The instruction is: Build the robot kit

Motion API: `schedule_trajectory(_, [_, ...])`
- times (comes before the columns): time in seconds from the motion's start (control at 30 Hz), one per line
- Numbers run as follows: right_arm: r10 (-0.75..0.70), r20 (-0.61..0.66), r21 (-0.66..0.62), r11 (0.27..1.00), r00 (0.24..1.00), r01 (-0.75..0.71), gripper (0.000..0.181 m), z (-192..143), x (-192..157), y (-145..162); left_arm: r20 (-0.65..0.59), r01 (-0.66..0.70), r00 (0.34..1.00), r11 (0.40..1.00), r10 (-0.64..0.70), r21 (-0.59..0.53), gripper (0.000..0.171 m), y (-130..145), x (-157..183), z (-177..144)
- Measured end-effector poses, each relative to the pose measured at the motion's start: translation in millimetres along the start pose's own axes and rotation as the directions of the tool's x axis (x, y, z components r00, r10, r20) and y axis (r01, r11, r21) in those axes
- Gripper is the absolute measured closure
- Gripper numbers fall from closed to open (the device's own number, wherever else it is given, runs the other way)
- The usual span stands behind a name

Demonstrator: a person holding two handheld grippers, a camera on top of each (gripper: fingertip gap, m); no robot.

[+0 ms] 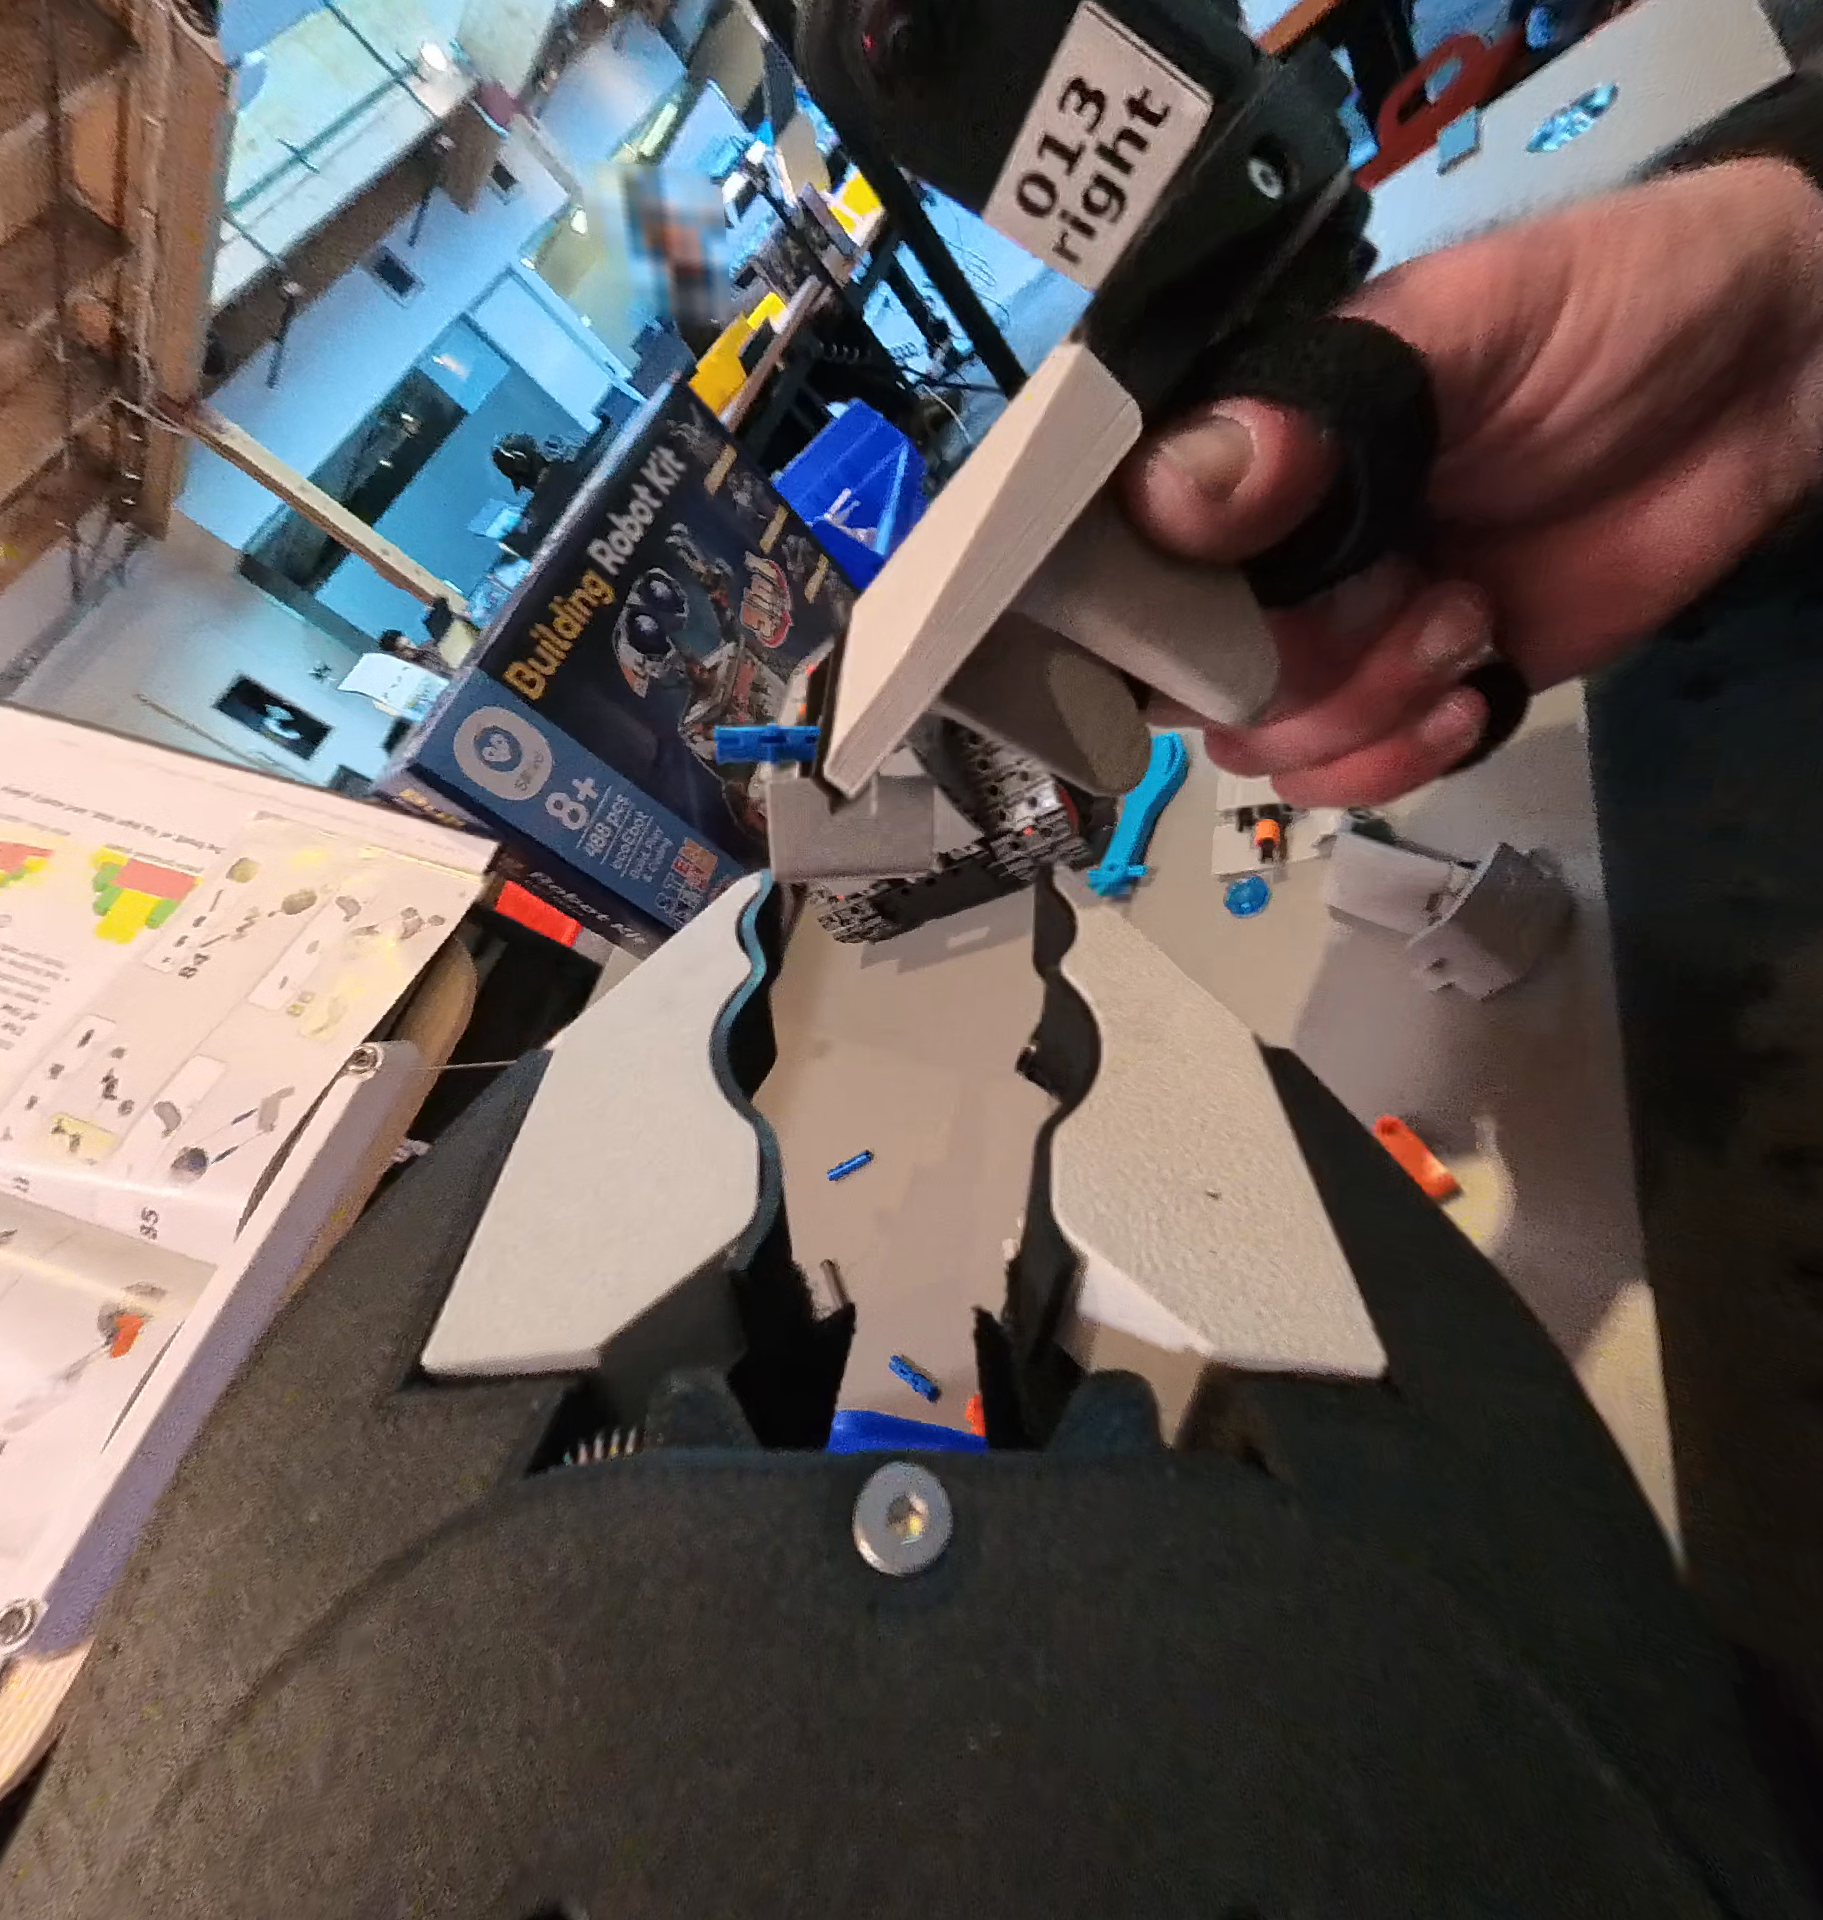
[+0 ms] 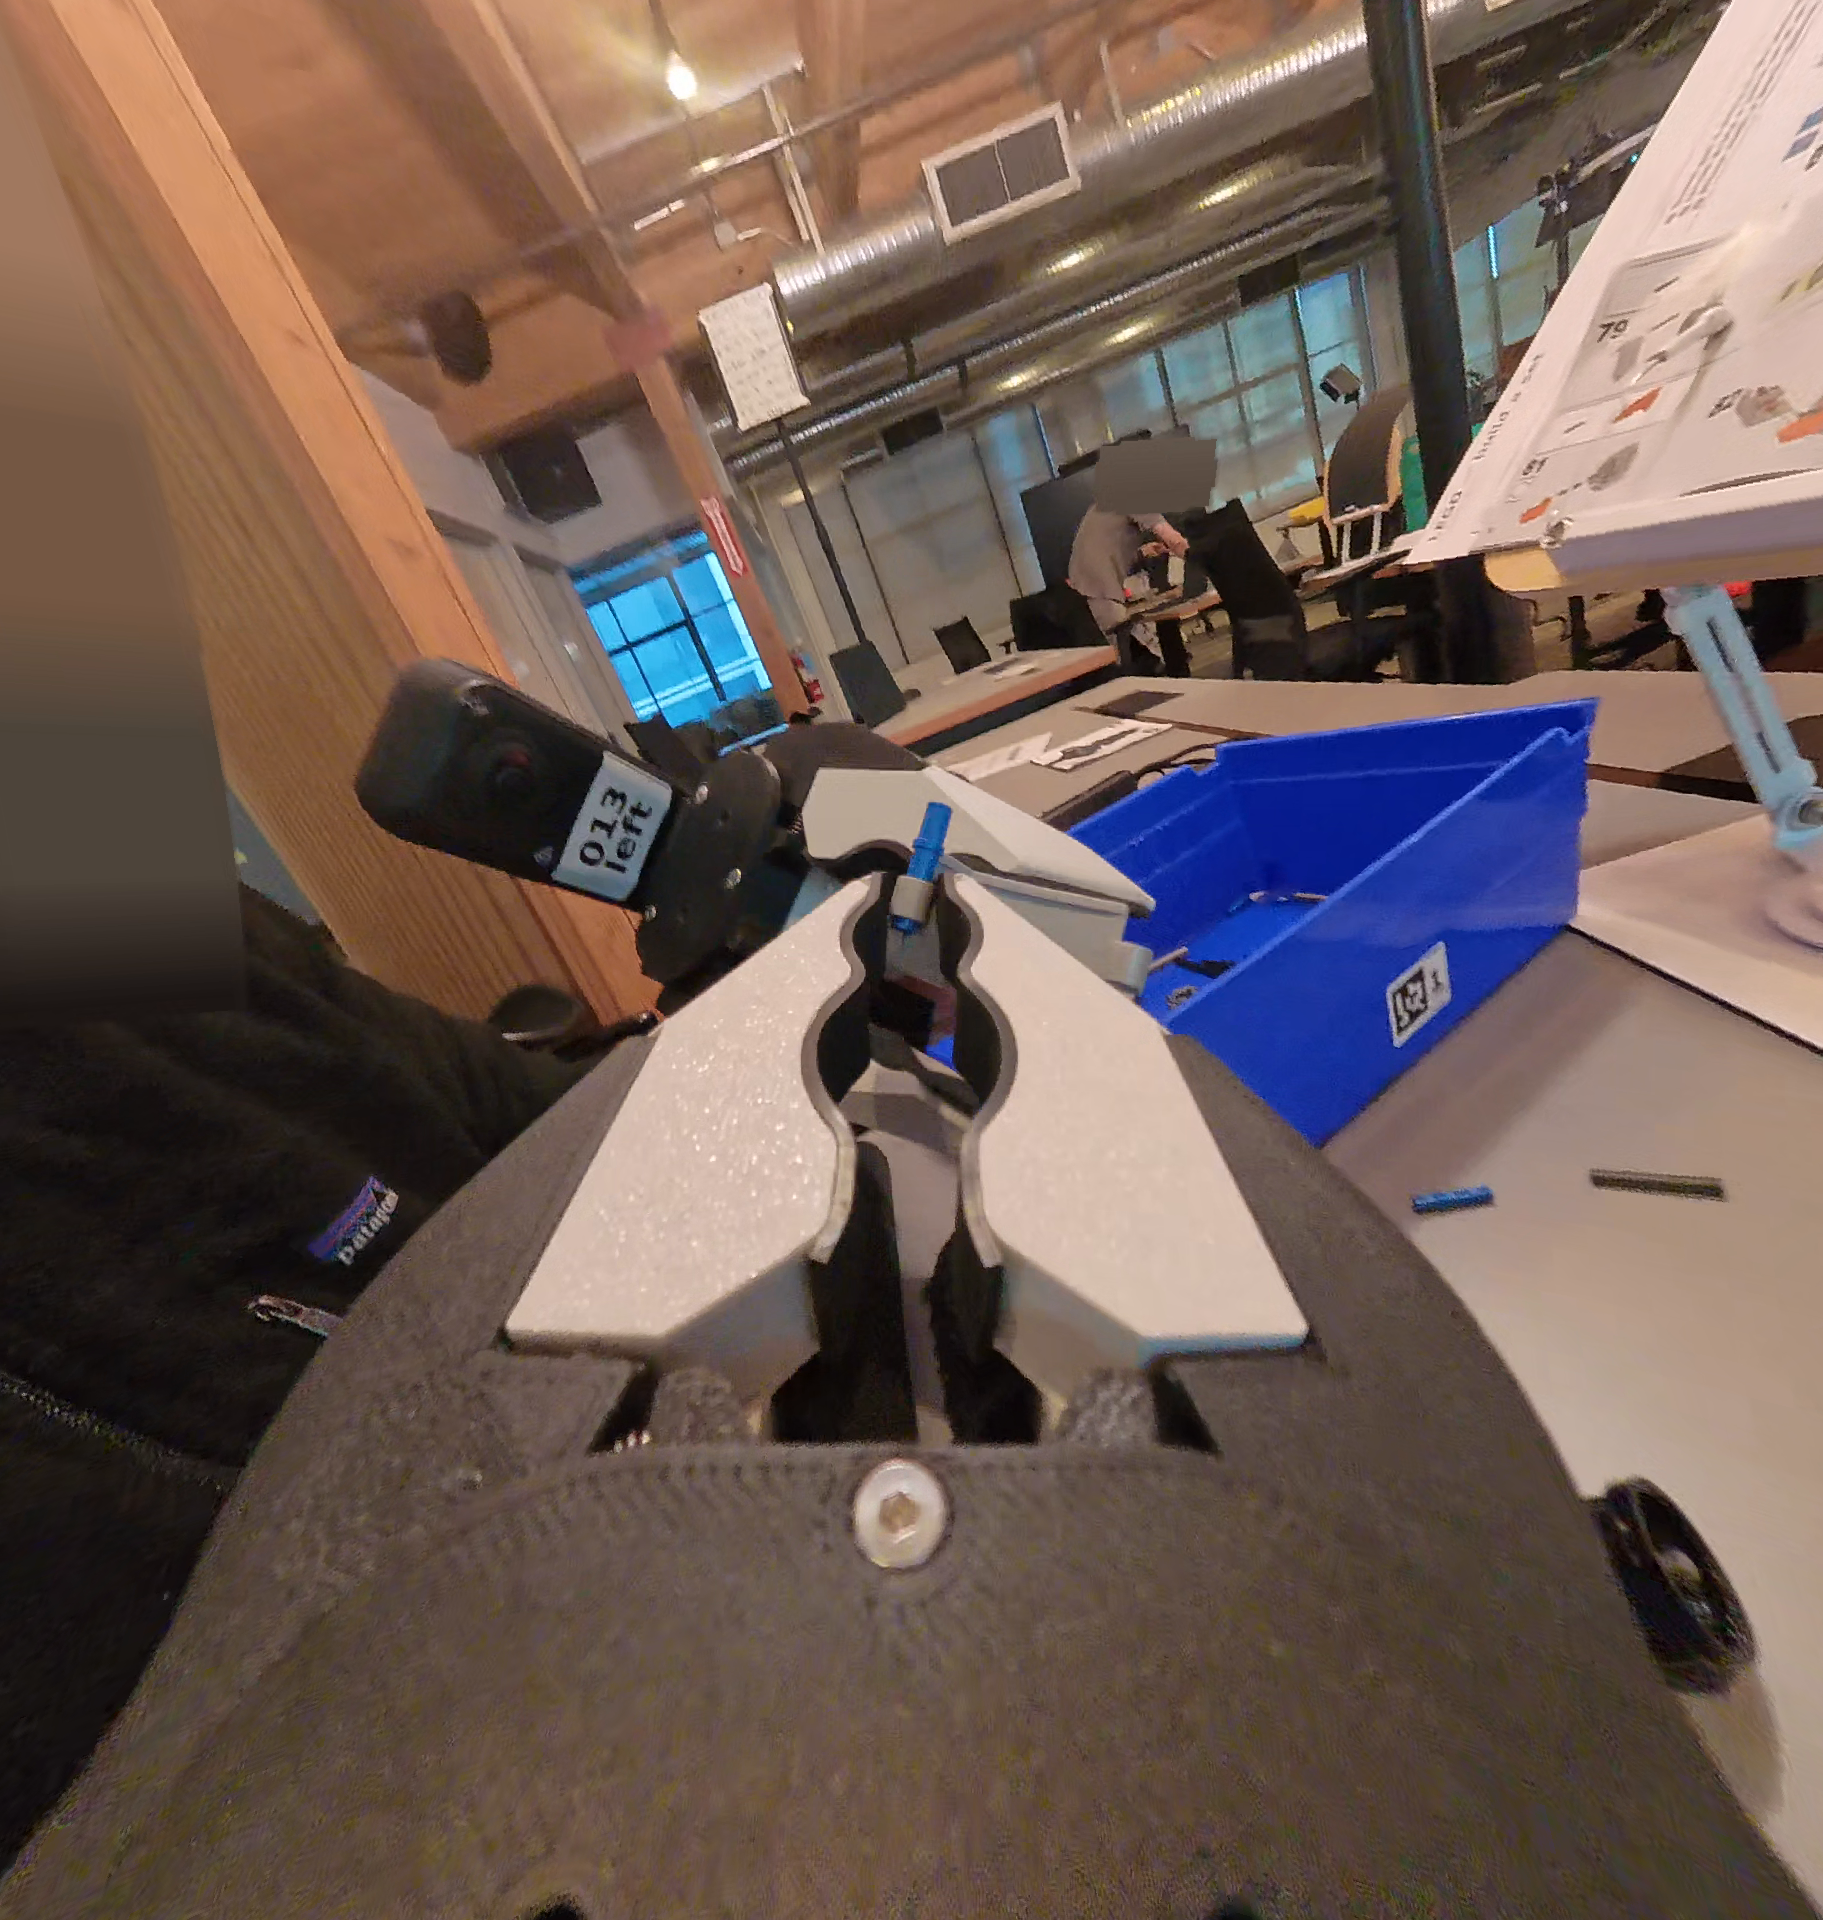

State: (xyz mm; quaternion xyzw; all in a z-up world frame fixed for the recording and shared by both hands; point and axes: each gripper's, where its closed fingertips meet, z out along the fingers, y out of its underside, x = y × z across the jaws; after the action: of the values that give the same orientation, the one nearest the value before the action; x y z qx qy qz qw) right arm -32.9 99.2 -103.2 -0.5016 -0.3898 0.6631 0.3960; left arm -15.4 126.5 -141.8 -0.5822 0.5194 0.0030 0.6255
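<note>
In the left wrist view my left gripper has its jaws set wide around a small model with black treads, one tip on each side. It appears shut on it. My right gripper, held by a hand, comes in from the upper right. It pinches a grey block with a blue pin sticking out, right against the model. In the right wrist view my right gripper is shut on that grey piece and its blue pin. The left gripper is just behind.
A dark kit box and an open instruction booklet on a stand are to the left. A blue bin sits behind. Loose blue pins, a blue lever part, grey parts and an orange piece lie on the table. Across from one pair of fingers to the other is roughly 4 cm.
</note>
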Motion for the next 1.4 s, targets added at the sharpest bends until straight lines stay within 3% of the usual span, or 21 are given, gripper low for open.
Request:
schedule_trajectory(0.13, [0.058, 0.069, 0.023, 0.998, 0.996, -0.059, 0.174, 7.8, -4.6, -3.8, 0.031, 0.082, 0.996, 0.993, -0.086, 0.090, 0.146, -3.5, -12.4, -9.2])
schedule_trajectory(0.57, [0.057, 0.076, 0.028, 0.998, 0.995, -0.059, 0.173, 13.0, 1.4, -13.6, -0.045, 0.272, 0.962, 0.935, -0.269, 0.228, 0.150, -6.9, -27.8, -21.6])
schedule_trajectory(1.0, [0.050, 0.126, 0.010, 0.999, 0.991, -0.051, 0.172, 25.9, -5.4, -23.1, -0.072, 0.350, 0.936, 0.886, -0.345, 0.303, 0.151, -13.6, -42.0, -35.3])
schedule_trajectory(1.3, [-0.142, 0.094, -0.077, 0.986, 0.985, 0.149, 0.168, 36.7, -12.2, -29.7, -0.227, 0.520, 0.854, 0.764, -0.468, 0.381, 0.152, -22.4, -47.0, -44.3])
schedule_trajectory(1.4, [-0.187, 0.065, -0.100, 0.976, 0.980, 0.193, 0.156, 38.4, -8.3, -31.9, -0.317, 0.602, 0.799, 0.690, -0.512, 0.402, 0.151, -25.9, -49.8, -50.9])
